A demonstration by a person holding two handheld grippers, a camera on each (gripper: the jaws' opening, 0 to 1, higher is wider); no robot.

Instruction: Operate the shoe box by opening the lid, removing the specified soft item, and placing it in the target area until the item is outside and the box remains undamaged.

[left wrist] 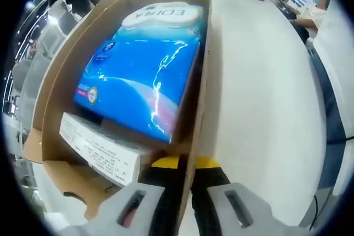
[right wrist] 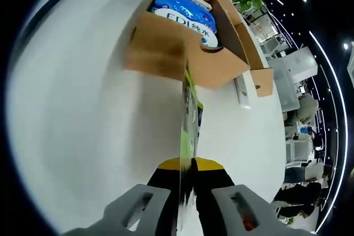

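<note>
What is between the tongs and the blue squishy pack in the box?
For the left tongs, the cardboard box wall they are clamped on stands beside the blue pack. The right tongs already pinch a thin green packet, with bare white table up to the box.

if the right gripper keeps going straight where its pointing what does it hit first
Most likely the cardboard shoe box. The right gripper is shut on a thin green packet whose far edge points at the box's near wall, so that packet would probably meet the wall first. Depth is unclear.
</note>
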